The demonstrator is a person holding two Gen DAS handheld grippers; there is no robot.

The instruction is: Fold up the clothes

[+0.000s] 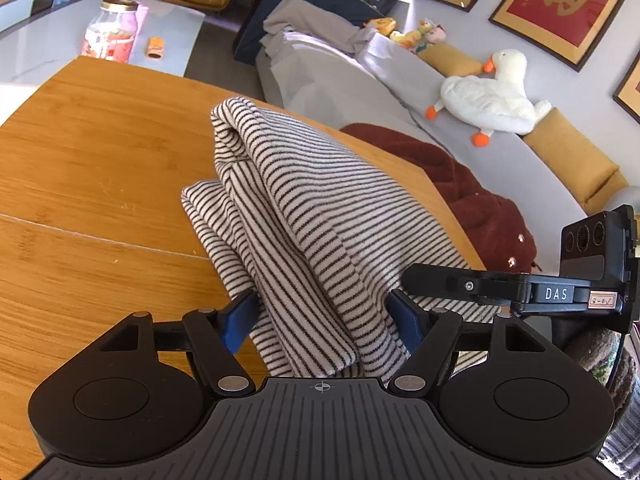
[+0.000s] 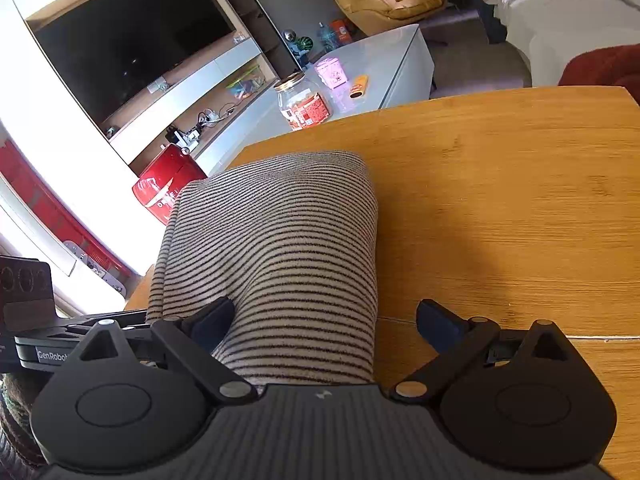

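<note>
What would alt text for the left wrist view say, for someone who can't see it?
A striped garment, folded into a thick bundle, lies on a wooden table between the open fingers of the left gripper. The right gripper reaches in from the right; behind is a grey sofa with a plush goose.

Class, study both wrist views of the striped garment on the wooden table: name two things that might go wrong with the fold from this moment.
1. The striped garment lies at the wooden table edge near the sofa; a tug might drag it off.
2. Both the left gripper and right gripper have open jaws straddling thick bunched layers, so closing may catch only some layers and skew the fold.
</note>
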